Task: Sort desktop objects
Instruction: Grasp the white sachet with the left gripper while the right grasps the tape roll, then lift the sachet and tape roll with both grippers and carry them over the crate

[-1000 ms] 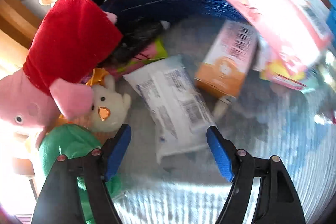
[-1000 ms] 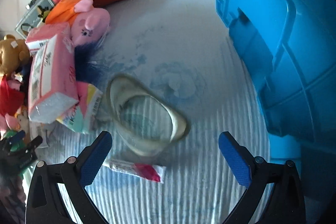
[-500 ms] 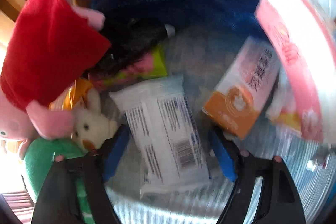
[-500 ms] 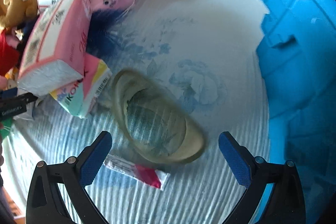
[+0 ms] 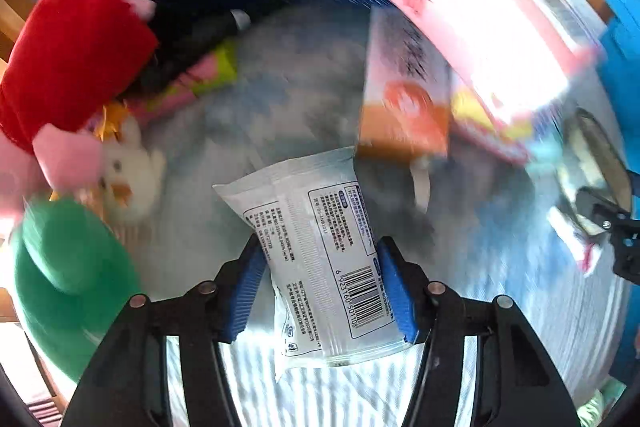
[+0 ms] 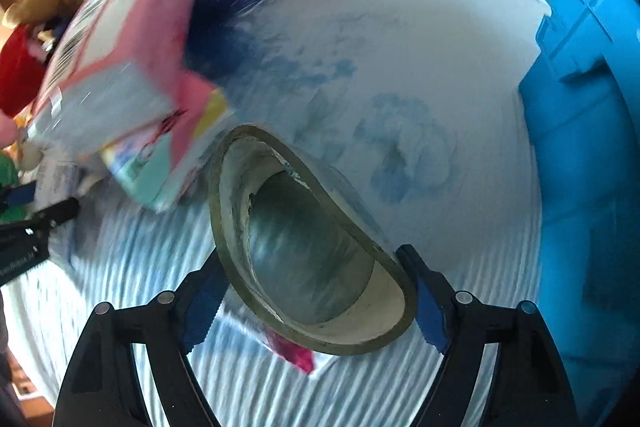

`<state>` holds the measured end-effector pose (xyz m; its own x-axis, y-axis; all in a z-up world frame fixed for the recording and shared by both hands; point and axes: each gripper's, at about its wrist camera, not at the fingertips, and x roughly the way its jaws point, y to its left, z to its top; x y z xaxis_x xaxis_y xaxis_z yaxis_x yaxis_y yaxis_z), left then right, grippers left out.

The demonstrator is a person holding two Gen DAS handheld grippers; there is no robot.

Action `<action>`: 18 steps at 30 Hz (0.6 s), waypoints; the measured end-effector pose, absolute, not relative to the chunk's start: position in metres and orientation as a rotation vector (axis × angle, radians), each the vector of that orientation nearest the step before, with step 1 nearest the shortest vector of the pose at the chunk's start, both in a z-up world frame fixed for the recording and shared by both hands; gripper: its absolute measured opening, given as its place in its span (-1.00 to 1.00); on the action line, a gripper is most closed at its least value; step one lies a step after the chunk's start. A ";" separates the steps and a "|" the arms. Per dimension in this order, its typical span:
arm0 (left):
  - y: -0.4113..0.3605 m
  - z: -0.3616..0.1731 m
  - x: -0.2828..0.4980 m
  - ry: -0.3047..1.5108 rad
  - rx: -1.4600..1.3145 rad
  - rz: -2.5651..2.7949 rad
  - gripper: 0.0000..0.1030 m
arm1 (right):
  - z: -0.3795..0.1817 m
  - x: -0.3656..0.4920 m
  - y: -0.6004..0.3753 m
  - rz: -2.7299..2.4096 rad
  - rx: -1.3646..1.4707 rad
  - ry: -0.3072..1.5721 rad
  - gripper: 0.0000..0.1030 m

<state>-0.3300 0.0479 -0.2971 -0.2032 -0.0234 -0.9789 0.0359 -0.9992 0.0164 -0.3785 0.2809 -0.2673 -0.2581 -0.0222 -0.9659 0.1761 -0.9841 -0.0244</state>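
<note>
Item one: my left gripper (image 5: 320, 287) was closing on a white plastic sachet (image 5: 320, 267) lying on the striped cloth (image 5: 340, 399), pads touching its edges; barcode began 6 923160.

Item two: my right gripper (image 6: 312, 291) was closing around a clear tape roll (image 6: 304, 243); contact unclear.

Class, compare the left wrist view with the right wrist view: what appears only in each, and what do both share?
Left only: the white packet between the closing left gripper, and an orange box. Right only: the tape roll between the closing right gripper, and a blue crate. Both: the pink tissue pack, the striped cloth.
</note>
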 end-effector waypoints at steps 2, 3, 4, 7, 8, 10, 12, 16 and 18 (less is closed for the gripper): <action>0.052 -0.297 -0.317 0.075 2.000 -2.415 0.09 | -0.267 -0.364 0.283 -2.370 1.851 0.171 0.59; 0.054 -0.298 -0.311 0.083 2.013 -2.418 0.09 | -0.267 -0.357 0.285 -2.361 1.863 0.168 0.59; 0.056 -0.298 -0.305 0.080 2.018 -2.417 0.09 | -0.268 -0.350 0.286 -2.351 1.872 0.164 0.59; 0.059 -0.301 -0.292 0.049 2.022 -2.408 0.09 | -0.270 -0.335 0.291 -2.326 1.893 0.157 0.59; 0.059 -0.302 -0.290 0.052 2.021 -2.406 0.09 | -0.271 -0.332 0.291 -2.325 1.895 0.156 0.60; 0.060 -0.302 -0.290 0.057 2.017 -2.404 0.09 | -0.270 -0.329 0.294 -2.331 1.896 0.146 0.61; 0.061 -0.303 -0.292 0.075 2.012 -2.394 0.09 | -0.268 -0.328 0.295 -2.340 1.892 0.134 0.62; 0.068 -0.305 -0.296 0.038 2.000 -2.388 0.10 | -0.266 -0.329 0.295 -2.352 1.879 0.164 0.69; 0.073 -0.305 -0.297 0.021 1.993 -2.394 0.10 | -0.268 -0.330 0.294 -2.352 1.874 0.181 0.71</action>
<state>-0.2969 0.0725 -0.3048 -0.1810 -0.0115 -0.9834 0.0287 -0.9996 0.0065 -0.3303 0.2941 -0.2683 -0.2214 -0.0260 -0.9748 0.1749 -0.9845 -0.0134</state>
